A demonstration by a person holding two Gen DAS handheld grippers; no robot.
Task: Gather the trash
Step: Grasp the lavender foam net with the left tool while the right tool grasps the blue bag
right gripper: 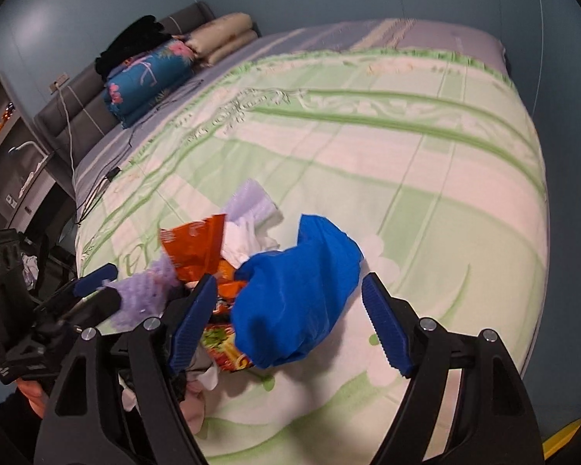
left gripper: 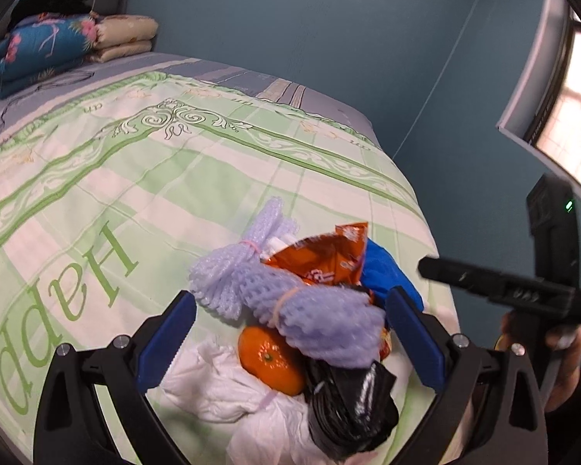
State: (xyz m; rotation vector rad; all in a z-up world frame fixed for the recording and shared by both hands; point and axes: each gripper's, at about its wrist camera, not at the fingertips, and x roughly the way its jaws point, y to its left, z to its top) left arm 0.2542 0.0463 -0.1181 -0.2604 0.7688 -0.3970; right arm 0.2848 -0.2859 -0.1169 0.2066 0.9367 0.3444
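Note:
A pile of trash lies on the green-and-white bedspread (left gripper: 135, 178) near the bed's corner. It holds a purple foam net (left gripper: 290, 310), an orange fruit (left gripper: 269, 360), a black plastic bag (left gripper: 348, 407), white crumpled tissue (left gripper: 228, 387), an orange snack wrapper (left gripper: 325, 259) and a blue bag (left gripper: 387, 271). My left gripper (left gripper: 290, 298) hangs open over the pile, its blue pads either side of the foam net and the fruit. My right gripper (right gripper: 290, 281) is open too, and the blue bag (right gripper: 298, 302) sits between its pads without being pressed.
Folded quilts (left gripper: 58, 46) and dark clothes are stacked at the head of the bed. A cable (right gripper: 97, 190) runs across the far bed edge towards a shelf unit (right gripper: 4, 147). The bed's edge (left gripper: 426, 209) drops off just right of the pile, beside a blue wall and a window (left gripper: 577, 116).

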